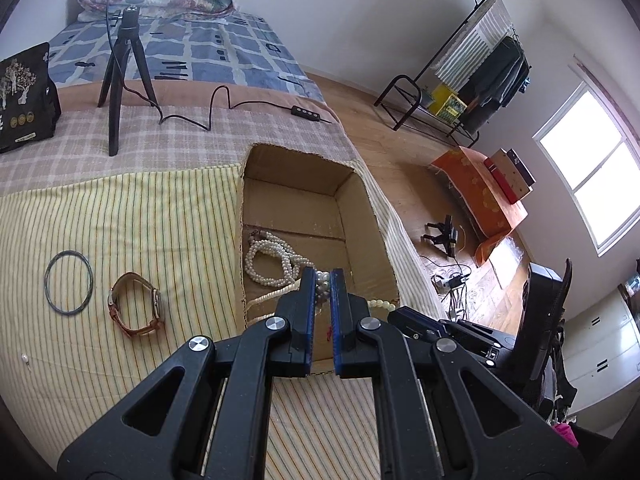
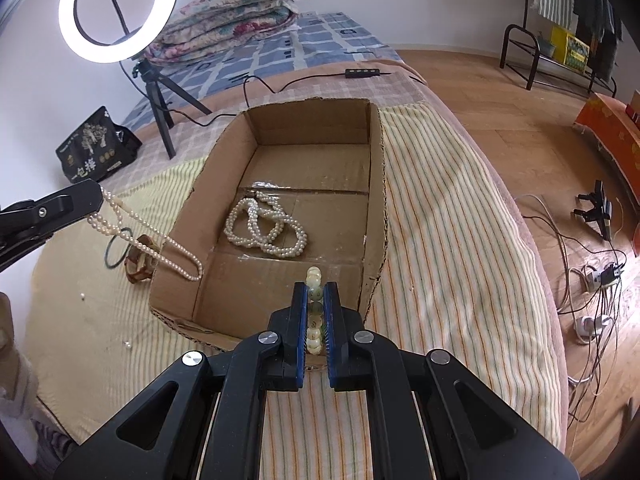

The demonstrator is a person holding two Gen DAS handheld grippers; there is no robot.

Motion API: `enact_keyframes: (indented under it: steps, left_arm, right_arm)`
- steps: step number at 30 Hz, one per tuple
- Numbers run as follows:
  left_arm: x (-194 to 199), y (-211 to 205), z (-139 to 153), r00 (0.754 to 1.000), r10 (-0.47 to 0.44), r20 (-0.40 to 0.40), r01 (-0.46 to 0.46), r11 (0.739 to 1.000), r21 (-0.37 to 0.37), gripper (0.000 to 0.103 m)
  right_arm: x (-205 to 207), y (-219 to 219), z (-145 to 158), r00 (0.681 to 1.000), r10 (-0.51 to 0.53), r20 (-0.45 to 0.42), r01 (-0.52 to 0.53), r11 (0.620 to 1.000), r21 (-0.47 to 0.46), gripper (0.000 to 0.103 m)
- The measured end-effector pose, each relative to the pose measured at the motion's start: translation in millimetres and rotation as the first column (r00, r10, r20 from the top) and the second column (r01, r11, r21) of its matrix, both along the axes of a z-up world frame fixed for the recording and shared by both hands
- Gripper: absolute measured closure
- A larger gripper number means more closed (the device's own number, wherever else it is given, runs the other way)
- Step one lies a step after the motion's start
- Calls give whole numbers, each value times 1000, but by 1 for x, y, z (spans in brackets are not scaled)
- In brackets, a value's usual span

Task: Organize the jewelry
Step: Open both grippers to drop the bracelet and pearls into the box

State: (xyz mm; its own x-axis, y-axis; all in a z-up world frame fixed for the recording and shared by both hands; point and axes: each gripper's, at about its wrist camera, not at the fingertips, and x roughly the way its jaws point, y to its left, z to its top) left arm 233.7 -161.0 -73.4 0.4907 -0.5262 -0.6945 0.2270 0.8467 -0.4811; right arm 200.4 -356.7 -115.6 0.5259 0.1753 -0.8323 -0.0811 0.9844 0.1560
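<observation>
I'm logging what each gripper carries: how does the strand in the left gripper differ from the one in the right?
The pearl strand in the left gripper has small white beads; the green bead bracelet in the right gripper has larger, pale green ones. The pearl strand droops in long loops beside the cardboard box; the green bead bracelet barely shows beyond the fingers, over the box's near end. Both are pinched in shut jaws.
</observation>
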Motion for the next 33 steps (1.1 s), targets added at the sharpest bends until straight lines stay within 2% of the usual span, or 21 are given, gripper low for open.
enact_keyframes:
  steps: [7,11,20,21,23,25,26,28,29,30,32,33]
  left_arm:
    - [1,2,-3,1000,0,-14,0,1000,8,98]
    - [-1,4,-3,1000,3,-14,-3,1000,19,98]
    - [-5,21,-2,1000,25,-5,-25,999,48,98]
    - [-6,25,-1,1000,30,-2,-30,998,54,98]
    - [-7,32,-1,999,42,2,-42,997,63,98]
    - [-7,40,0,999,55,4,-55,996,75,98]
    - [-7,44,0,998,60,4,-60,995,81,96]
    - [-8,54,0,997,72,6,-73,994,87,81]
    - [-9,60,1,997,80,11,-81,993,90,66]
    - [-10,65,2,996,89,19,-90,991,95,58]
    - [-10,73,4,995,97,32,-100,988,118,58]
    - [-11,77,5,995,97,37,-101,986,136,58]
  right_arm:
    - [0,-3,1,1000,-17,4,17,1000,-7,97]
    - [-1,-4,2,1000,-21,10,21,1000,-7,87]
    - [-2,-1,7,999,-26,26,26,1000,-9,86]
    - [-3,0,8,999,-28,30,29,1000,-9,84]
    - [-4,1,10,999,-28,42,28,1000,-9,73]
    - [-5,4,13,998,-25,54,25,1000,-10,66]
    - [-6,5,14,998,-22,60,22,1000,-10,65]
    - [-6,9,16,998,-15,65,16,1000,-8,65]
    - [-6,11,17,998,-13,66,13,1000,-7,63]
    - [-7,13,18,998,-10,69,11,1000,-7,61]
    - [-8,17,20,997,-2,82,2,1000,-6,51]
    - [-9,20,22,996,6,91,-6,1000,-4,51]
